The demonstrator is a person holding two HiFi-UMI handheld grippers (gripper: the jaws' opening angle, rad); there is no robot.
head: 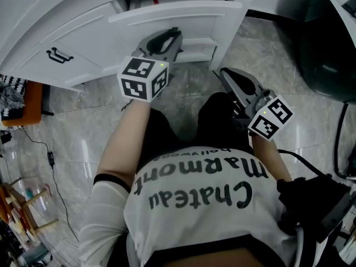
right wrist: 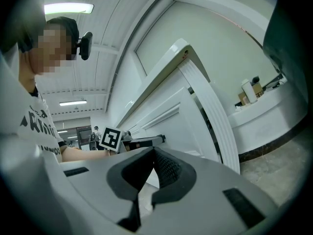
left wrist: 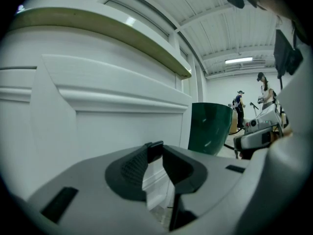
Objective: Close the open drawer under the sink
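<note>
The white drawer [head: 183, 13] stands pulled out from the white cabinet under the sink. In the head view my left gripper [head: 171, 36] reaches just under the drawer's front panel, its tips close to it; I cannot tell if they touch. The panel [left wrist: 98, 106] fills the left gripper view, where my left gripper [left wrist: 155, 150] has its tips together with nothing between them. My right gripper [head: 227, 77] hangs lower and to the right, by the person's knee, away from the drawer. The right gripper [right wrist: 153, 151] is shut and empty, and the drawer's side [right wrist: 190, 97] rises beyond it.
A cabinet door with a black handle [head: 58, 54] lies to the drawer's left. A dark green bin [head: 328, 54] stands at the right, also in the left gripper view [left wrist: 210, 126]. Cables [head: 50, 157] and clutter lie on the marble floor at left.
</note>
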